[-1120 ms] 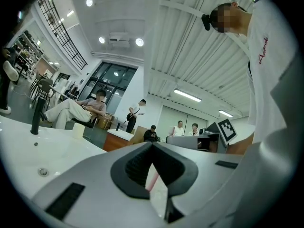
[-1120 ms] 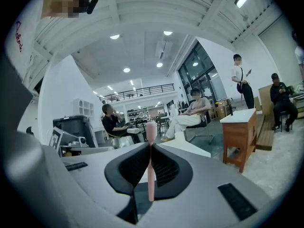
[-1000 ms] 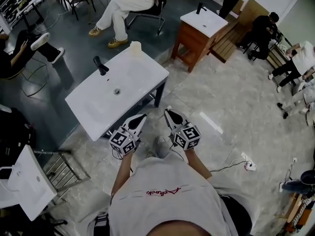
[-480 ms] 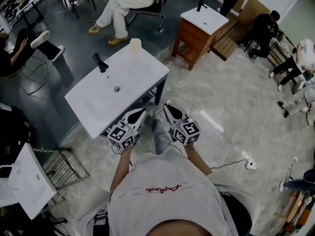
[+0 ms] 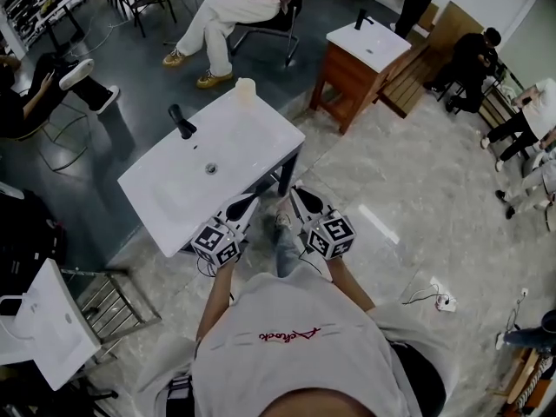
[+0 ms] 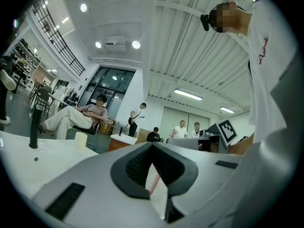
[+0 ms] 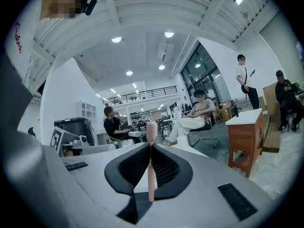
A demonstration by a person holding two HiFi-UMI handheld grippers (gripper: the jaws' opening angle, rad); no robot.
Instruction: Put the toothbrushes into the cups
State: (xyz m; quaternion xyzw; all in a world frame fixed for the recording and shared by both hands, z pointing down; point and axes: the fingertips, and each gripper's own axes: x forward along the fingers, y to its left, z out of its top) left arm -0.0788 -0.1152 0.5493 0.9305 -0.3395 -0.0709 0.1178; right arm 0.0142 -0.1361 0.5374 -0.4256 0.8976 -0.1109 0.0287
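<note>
A busy workshop hall, grey floor giving way to pale marble tile, seated onlookers around its edges. In the head view a white sink on a dark stand fills the centre, and everything turns on it. A single cream cup stands upright at the sink's far corner, with a black faucet along the far edge. No second cup shows. The left gripper is over the sink's near corner and the right gripper is just off that corner. Both are level, angled toward each other and about equally far from the cup. The cup lies straight across the sink from them. The brushes are too small to make out here.

In the left gripper view the jaws are drawn together at the tips. A short slanting length of a pink toothbrush, the left toothbrush, shows between the pads below the tips, apparently clamped. The cup sits on the sink top ahead and to the left of the jaw line, to the right of the faucet.

In the right gripper view the jaws are pinched on the right toothbrush. It is a slim pale-pink stick standing upright across the pointing line, and its rounded top rises above the tips. No bristles can be made out. Each brush will likely have to cross the sink and come down end-first into the cup.
</note>
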